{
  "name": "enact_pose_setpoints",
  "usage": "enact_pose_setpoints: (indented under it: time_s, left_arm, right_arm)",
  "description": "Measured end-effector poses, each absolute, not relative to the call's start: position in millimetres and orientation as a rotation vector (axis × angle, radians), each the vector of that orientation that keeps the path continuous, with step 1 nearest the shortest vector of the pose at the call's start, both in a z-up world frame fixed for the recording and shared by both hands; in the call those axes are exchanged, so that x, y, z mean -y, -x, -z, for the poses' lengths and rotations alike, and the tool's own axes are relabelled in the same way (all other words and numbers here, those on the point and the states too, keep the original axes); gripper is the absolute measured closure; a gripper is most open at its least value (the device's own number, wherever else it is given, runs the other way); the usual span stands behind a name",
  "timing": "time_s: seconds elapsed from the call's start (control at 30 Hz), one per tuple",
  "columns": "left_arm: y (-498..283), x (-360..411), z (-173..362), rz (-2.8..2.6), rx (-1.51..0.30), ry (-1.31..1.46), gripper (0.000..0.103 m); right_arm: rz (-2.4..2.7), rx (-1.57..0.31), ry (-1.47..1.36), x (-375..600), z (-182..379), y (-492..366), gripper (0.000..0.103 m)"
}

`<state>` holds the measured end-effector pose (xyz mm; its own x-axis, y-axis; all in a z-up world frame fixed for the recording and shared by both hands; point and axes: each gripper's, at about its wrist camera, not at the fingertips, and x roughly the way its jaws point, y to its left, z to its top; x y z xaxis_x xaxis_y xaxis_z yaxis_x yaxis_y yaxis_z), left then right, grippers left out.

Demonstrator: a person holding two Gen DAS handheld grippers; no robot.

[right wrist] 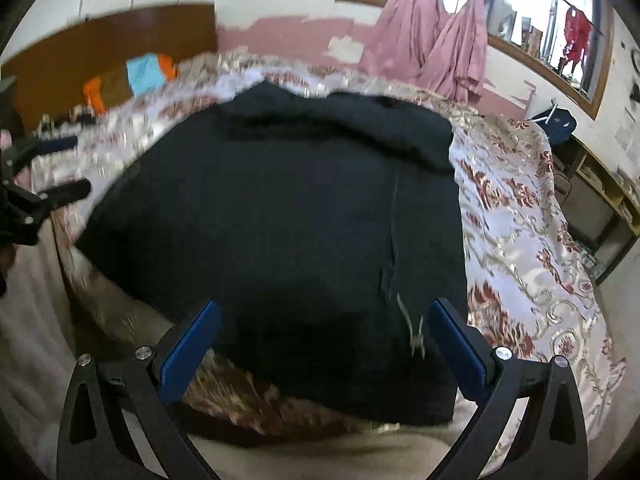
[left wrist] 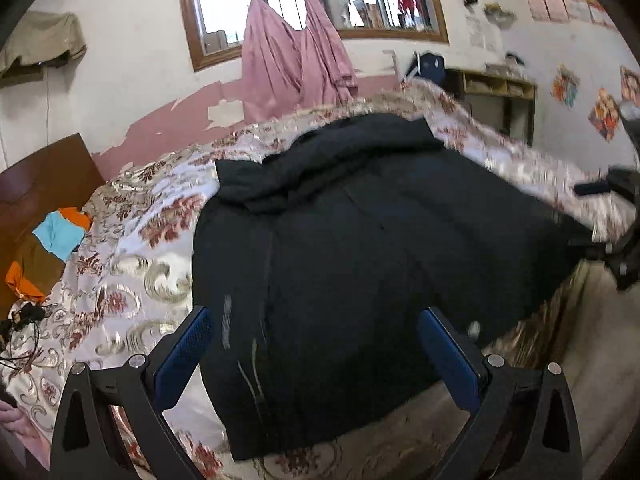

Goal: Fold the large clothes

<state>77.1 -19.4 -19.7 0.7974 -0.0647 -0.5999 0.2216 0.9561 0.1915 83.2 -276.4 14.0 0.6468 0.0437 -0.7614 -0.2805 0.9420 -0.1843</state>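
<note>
Blue-padded fingers frame the bottom of both wrist views, and in each they stand spread wide with nothing between them. From its own camera the left gripper (left wrist: 320,344) hangs above the near hem of the dark jacket (left wrist: 360,240); whether its pads touch the cloth cannot be told, though no fabric is pinched. Beyond it, at the far right edge, the right gripper (left wrist: 612,200) shows only as a blurred black shape beside the jacket's side. In the right wrist view the right gripper (right wrist: 324,340) is likewise splayed and empty over the jacket's (right wrist: 280,220) lower edge, while the left gripper (right wrist: 48,168) appears at the left border, its two fingers parted, near the garment's side. The jacket lies spread flat on the floral bedspread (left wrist: 128,280), its long axis running away from the cameras: hem toward the near edge of the bed, bunched collar or hood toward the far wall and window (left wrist: 304,0). A thin pale line, perhaps a seam or zip, runs lengthwise down it. Pink curtains (left wrist: 288,60) hang knotted at the window. Orange and light-blue cloth (left wrist: 60,236) lies by the brown headboard (right wrist: 100,40), well apart from the jacket.
</note>
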Motion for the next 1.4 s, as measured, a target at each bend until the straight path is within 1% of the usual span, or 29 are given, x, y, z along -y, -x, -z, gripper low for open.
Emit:
enact_pose_setpoints:
  time_s: [0.17,0.3,0.47,0.67,0.83,1.0,1.1,1.23,1.4]
  left_arm:
    - [-67,33,58,0.17,-0.758,-0.319,0.0]
    - [-70,45,73,0.191,-0.812,-0.383,0.0]
    - [-73,45,92,0.223,-0.918,-0.391,0.0]
    - [-81,31,97,0.176,-0.964,-0.338,0.0]
    - [-85,21,98,0.17,-0.988,-0.288,0.0]
    - [-82,15,90,0.184,-0.956,-0.274,0.0]
    - [-82,20,95,0.19,-0.969,-0.308,0.0]
    - [-88,33,111,0.168,-1.013,-0.419,0.0]
    - [-98,29,115,0.045,-0.983,-0.467,0.0]
  right_arm:
    - [-0.169,-0.961,0.34,282,13,-78,0.002]
    - [-0.136,-1.016,0.507,274,33,-77,0.002]
    - [-0.098,-1.021,0.638,262,45,-81,0.002]
    - [-0.047,-0.981,0.759,245,55,-89,0.002]
    - [-0.038,-0.928,0.688,249,38,-102,0.002]
    - [-0.102,-0.887,0.552,258,8,-111,0.002]
    - [-0.142,-0.89,0.517,261,-3,-117,0.002]
    - [-0.188,-0.9,0.451,266,-15,-126,0.002]
    - [-0.23,-0.909,0.355,277,-27,-141,0.002]
